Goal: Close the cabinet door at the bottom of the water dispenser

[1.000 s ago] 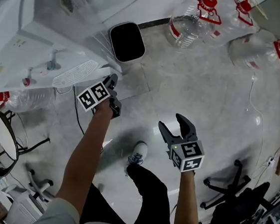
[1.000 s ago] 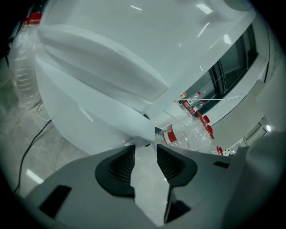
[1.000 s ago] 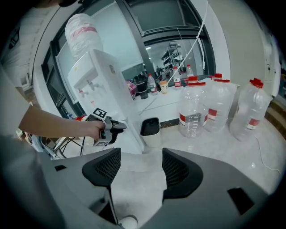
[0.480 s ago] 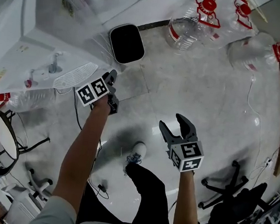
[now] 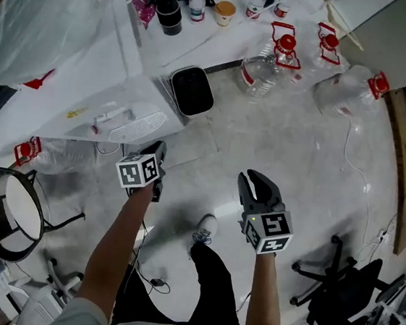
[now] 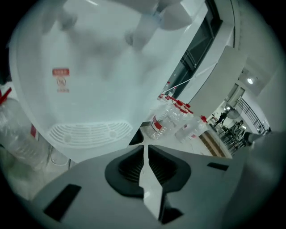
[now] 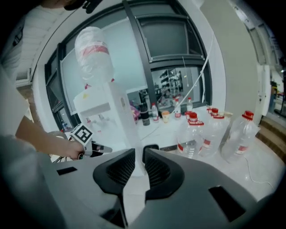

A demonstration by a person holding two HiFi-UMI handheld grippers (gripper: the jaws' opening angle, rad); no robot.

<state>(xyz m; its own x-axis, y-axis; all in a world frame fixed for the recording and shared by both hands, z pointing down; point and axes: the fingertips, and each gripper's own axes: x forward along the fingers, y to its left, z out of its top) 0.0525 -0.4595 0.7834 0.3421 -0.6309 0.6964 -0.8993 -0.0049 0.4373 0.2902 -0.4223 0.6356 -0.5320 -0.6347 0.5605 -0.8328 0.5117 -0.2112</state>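
Head view showed the water dispenser from steeply above, its drip tray jutting toward the person. The left gripper was held just in front of that tray. The right gripper was further out from the dispenser's front, over bare floor. A black bin stood against the dispenser's side, and clear water bottles lay on the floor well beyond the bin.

In the left gripper view the jaws had just been closing and stood almost pressed together, with only a thin slit between the ribbed pads and nothing in it. They faced the dispenser's white front at about tray height. In the right gripper view the jaws had also just been closing. They stood a little further apart and were equally empty, with the dispenser's tall side showing through the gap.

The cabinet door sits at the dispenser's foot, and no view showed it. The tray covered it from above, and each gripper's own body blocked the lower part of its picture. No door leaf stuck out onto the floor before the dispenser, and neither claw touched the cabinet. My judgement is that the door was probably already shut and little or nothing was left to do, though this could not be confirmed.
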